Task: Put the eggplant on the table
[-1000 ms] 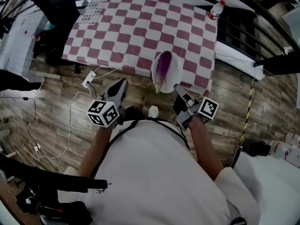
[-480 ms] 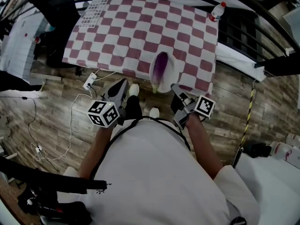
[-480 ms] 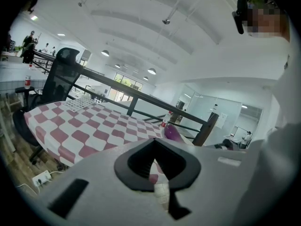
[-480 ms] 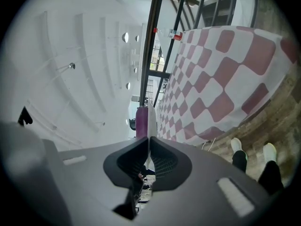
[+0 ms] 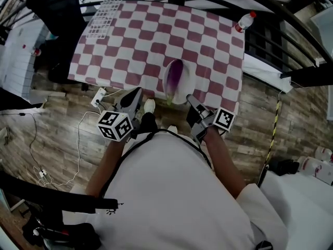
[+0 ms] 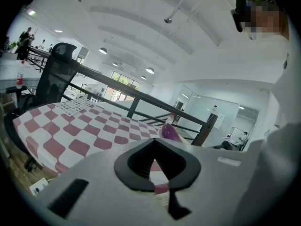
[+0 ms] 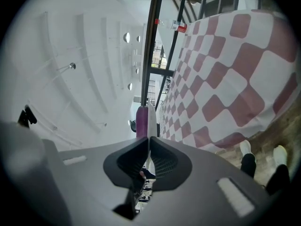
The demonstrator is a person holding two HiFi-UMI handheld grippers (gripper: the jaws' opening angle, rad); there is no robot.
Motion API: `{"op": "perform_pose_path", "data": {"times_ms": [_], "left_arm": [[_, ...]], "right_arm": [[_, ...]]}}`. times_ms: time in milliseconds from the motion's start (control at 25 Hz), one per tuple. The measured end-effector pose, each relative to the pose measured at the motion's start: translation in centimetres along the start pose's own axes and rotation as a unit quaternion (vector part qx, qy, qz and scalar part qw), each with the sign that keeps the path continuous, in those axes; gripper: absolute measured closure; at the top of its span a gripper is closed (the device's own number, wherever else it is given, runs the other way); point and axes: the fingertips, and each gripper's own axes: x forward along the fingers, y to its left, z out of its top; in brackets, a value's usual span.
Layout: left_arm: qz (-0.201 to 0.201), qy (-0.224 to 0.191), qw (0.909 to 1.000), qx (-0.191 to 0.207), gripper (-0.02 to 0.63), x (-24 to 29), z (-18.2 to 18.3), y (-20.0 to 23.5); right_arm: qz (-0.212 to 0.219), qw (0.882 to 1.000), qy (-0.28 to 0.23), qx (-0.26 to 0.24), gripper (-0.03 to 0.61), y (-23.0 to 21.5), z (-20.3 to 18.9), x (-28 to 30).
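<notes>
The eggplant (image 5: 175,77) lies on a white plate (image 5: 186,85) (its only load) at the near edge of the checkered worktop (image 5: 130,40). The right tongs (image 5: 190,100) clamp the plate's rim. The left tongs (image 5: 136,92) are together and empty.

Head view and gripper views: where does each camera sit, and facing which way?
Head view: on the person's head, facing down at the table, arms, left gripper and right gripper.
Left gripper view: rides the left gripper, looks across the table; its shut jaws and a sleeve show.
Right gripper view: rides the right gripper, tilted sideways; jaws clamp the plate, shoes show.
All share the eggplant.
</notes>
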Motion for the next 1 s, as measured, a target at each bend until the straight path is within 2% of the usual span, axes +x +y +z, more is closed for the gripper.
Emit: {"op": "perform_pose_path", "data": {"times_ms": [400,1000], "left_arm": [[-0.022,0.007,0.9997,0.01,0.614,3.4,5.1,6.3],[-0.066,0.025,0.9975,0.006,0.614,8.1,9.6,12.6]], "right_arm": [[0.005,1.0,-0.022,-0.002,0.554,0.9,2.0,6.8],[-0.018,0.997,-0.068,-0.008,0.552,0.5,5.5,13.3]]}}
